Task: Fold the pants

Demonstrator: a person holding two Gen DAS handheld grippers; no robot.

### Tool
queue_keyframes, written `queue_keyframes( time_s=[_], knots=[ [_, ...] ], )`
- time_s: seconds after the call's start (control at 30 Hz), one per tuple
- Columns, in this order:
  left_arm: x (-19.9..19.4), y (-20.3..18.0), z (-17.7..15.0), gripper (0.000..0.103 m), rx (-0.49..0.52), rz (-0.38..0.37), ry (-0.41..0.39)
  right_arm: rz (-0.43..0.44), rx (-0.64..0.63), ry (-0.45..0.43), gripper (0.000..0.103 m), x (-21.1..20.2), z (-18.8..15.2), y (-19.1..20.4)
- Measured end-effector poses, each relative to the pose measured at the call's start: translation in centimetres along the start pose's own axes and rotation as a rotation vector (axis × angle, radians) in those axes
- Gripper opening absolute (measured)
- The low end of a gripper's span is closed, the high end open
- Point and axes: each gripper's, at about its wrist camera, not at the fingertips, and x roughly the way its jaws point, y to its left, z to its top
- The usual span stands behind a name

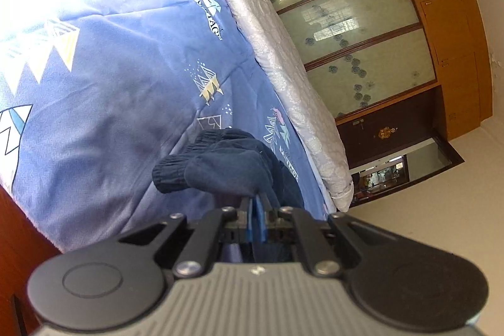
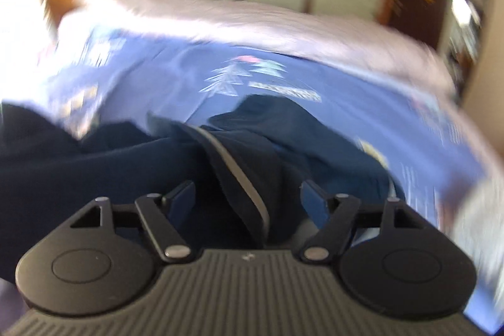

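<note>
The bed (image 1: 119,77) carried everything here, and its blue quilt with small printed trees gave a wide, soft surface for spreading a garment. Along its far edge lay a pale, silvery cover (image 1: 283,59), and behind that stood a wooden wardrobe (image 1: 447,21) with frosted, flowered panels.

The pants (image 2: 94,159) lay on the quilt, near the side of the bed that faced the wardrobe. They were dark navy, of a thick and soft cloth, and they were bunched and not flat. One end had a gathered elastic cuff (image 1: 168,175), and a pale grey stripe (image 2: 242,175) ran along a seam.

The left hand-held gripper (image 1: 256,197) was clamped on a fold of the pants close to that cuff, so the cloth was raised a little from the quilt. I judged that this end was held up in order to bring it over the rest of the garment.

The right hand-held gripper (image 2: 247,194) stood with its fingers apart over the striped part, with cloth lying between them but not pinched. This view was blurred, so I could not tell whether the pads touched the cloth.
</note>
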Motion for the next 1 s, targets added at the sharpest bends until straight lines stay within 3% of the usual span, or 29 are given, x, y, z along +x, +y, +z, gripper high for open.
queue_keyframes(
  time_s=[0.07, 0.1, 0.13, 0.17, 0.33, 0.4, 0.47, 0.57, 0.7, 0.83, 0.93, 0.97, 1.0],
  knots=[
    [-0.2, 0.4, -0.2, 0.003, 0.002, 0.009, 0.002, -0.044, -0.111, 0.038, 0.070, 3.4, 0.7, 0.5],
    [-0.3, 0.7, -0.7, 0.003, 0.000, 0.010, 0.002, -0.075, -0.129, 0.065, 0.039, 4.9, 0.8, 0.3],
    [-0.5, 1.1, -0.9, 0.003, -0.001, 0.010, 0.003, -0.107, -0.132, 0.090, 0.017, 6.0, 1.1, -0.3],
    [-0.5, 1.2, -1.1, 0.003, 0.001, 0.011, 0.005, -0.123, -0.102, 0.108, 0.008, 6.3, 1.3, -1.7],
    [0.1, 1.6, -1.5, 0.003, 0.048, 0.058, 0.025, -0.086, 0.368, -0.065, 0.006, -1.5, 1.5, -12.8],
    [0.8, 2.2, -1.8, 0.003, 0.059, 0.089, 0.046, -0.156, 0.474, -0.136, 0.006, -6.2, -0.3, -17.2],
    [1.3, 2.4, -2.2, 0.003, 0.078, 0.122, 0.069, -0.224, 0.562, -0.149, 0.006, -10.4, -3.2, -21.3],
    [1.7, 3.0, -2.9, 0.003, 0.107, 0.176, 0.100, -0.335, 0.632, -0.072, 0.006, -14.0, -8.7, -25.5],
    [0.6, 3.8, -3.5, 0.004, 0.096, 0.208, 0.107, -0.434, 0.704, 0.040, 0.006, -15.6, -14.4, -27.1],
    [-0.5, 4.6, -4.4, 0.004, 0.096, 0.258, 0.144, -0.489, 0.785, 0.107, 0.011, -13.8, -16.6, -27.2],
    [-1.6, 4.3, -5.1, 0.005, 0.160, 0.342, 0.147, -0.503, 0.818, 0.125, 0.027, -13.3, -15.8, -26.5],
    [-2.6, 4.2, -5.0, 0.005, 0.176, 0.356, 0.123, -0.509, 0.828, 0.106, 0.043, -13.8, -15.8, -26.3],
    [-3.6, 4.1, -4.7, 0.005, 0.179, 0.361, 0.092, -0.530, 0.834, 0.073, 0.047, -14.6, -16.0, -25.5]
  ],
)
